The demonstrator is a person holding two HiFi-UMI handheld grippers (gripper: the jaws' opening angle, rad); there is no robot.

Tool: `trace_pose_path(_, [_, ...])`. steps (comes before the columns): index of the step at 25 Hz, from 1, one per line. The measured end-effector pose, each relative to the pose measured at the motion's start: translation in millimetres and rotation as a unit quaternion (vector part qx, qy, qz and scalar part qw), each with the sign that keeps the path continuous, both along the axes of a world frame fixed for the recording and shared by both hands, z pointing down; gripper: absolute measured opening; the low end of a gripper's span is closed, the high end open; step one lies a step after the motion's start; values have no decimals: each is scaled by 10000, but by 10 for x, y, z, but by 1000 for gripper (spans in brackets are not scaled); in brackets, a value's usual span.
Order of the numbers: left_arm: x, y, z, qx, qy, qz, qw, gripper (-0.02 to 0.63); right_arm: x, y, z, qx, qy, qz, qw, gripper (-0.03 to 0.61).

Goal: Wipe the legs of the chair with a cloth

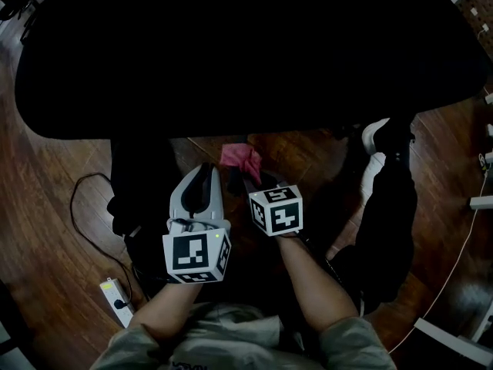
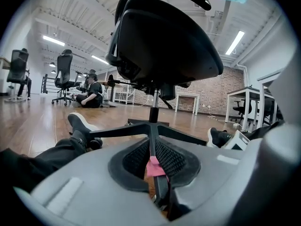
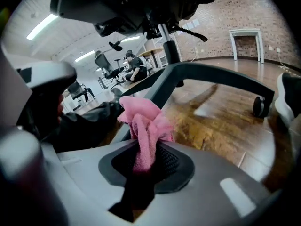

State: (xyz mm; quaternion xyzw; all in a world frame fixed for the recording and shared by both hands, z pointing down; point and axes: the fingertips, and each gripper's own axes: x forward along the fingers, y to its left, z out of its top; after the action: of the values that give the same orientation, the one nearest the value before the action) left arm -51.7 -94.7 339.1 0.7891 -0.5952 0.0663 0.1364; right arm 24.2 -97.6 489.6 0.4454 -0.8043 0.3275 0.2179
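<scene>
The black office chair (image 1: 246, 52) fills the top of the head view; from below its seat (image 2: 164, 41) stands on a star base. A pink cloth (image 1: 240, 159) lies bunched on one base leg under the seat's front edge. My right gripper (image 1: 248, 179) is shut on the cloth (image 3: 141, 121), which rests against the grey leg (image 3: 211, 74). My left gripper (image 1: 203, 173) sits just left of it, jaws closed round a dark base leg (image 2: 158, 187) that runs between them. The pink cloth (image 2: 155, 166) shows on that leg.
The person's black-trousered legs and shoes (image 1: 375, 133) flank the base on the wooden floor. A power strip (image 1: 115, 295) and cable (image 1: 77, 206) lie at the left. A caster (image 3: 258, 106) ends the far leg. Other chairs (image 2: 63, 74) and tables (image 2: 240, 102) stand behind.
</scene>
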Motion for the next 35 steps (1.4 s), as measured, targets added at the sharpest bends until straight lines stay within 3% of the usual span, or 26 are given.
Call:
trace_pose_path(4, [15, 78, 53, -51, -38, 45, 10000, 41, -24, 365, -82, 39, 148, -289, 9995, 72])
trace_pose_path(7, [19, 149, 40, -71, 14, 56, 10000, 6, 204, 393, -607, 779, 134, 91, 9968, 74])
trace_pose_path(11, [58, 254, -69, 8, 153, 179, 9997, 6, 531, 450, -1400, 1987, 213, 562, 9782, 75])
trace_pose_path(16, [138, 407, -195, 100, 154, 337, 9993, 6, 731, 606, -1797, 2721, 206, 932, 9575, 75])
trace_pose_path(21, [234, 574, -126, 99, 12, 487, 9988, 6, 862, 820, -1698, 2853, 189, 1149, 9513, 75])
trace_pose_path(35, [283, 596, 12, 69, -16, 479, 9988, 6, 1009, 860, -1449, 2724, 160, 1413, 9516, 72])
